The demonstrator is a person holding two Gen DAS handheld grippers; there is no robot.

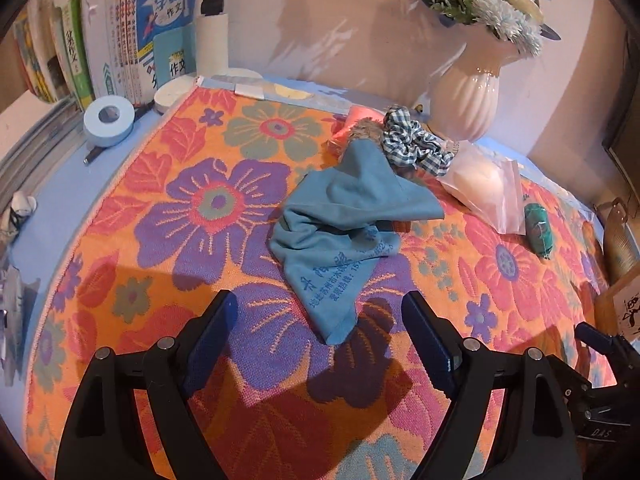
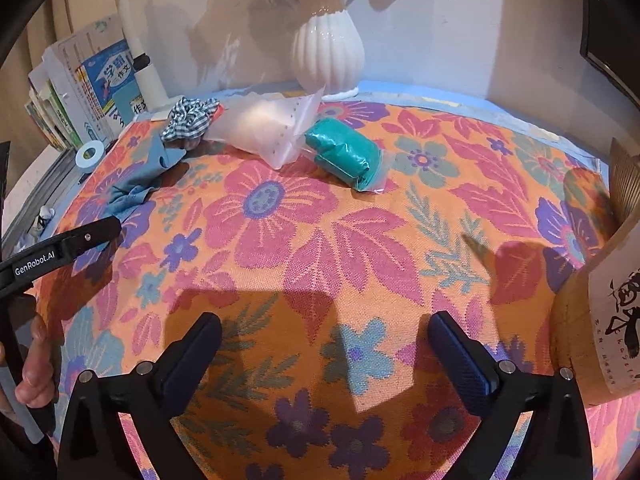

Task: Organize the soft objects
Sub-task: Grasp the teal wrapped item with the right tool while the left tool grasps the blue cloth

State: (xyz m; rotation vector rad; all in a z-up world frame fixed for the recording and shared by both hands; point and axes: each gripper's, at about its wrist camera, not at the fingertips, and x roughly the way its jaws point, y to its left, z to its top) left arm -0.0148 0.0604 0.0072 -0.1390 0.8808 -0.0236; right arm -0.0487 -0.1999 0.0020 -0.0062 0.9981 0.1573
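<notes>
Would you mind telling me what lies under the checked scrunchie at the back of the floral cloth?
The checked scrunchie sits on a brown fuzzy item and the blue cloth's upper corner, beside a pink object. What the fuzzy item is stays covered.

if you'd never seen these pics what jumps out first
The loud orange floral cloth covering the whole table grabs the eye first. On it, just ahead of the open left gripper, lies a crumpled blue cloth with printed text, and behind it a checked scrunchie. At the back by the wall stands a white ribbed vase of flowers, with a green roll in a clear bag in front of it.
</notes>
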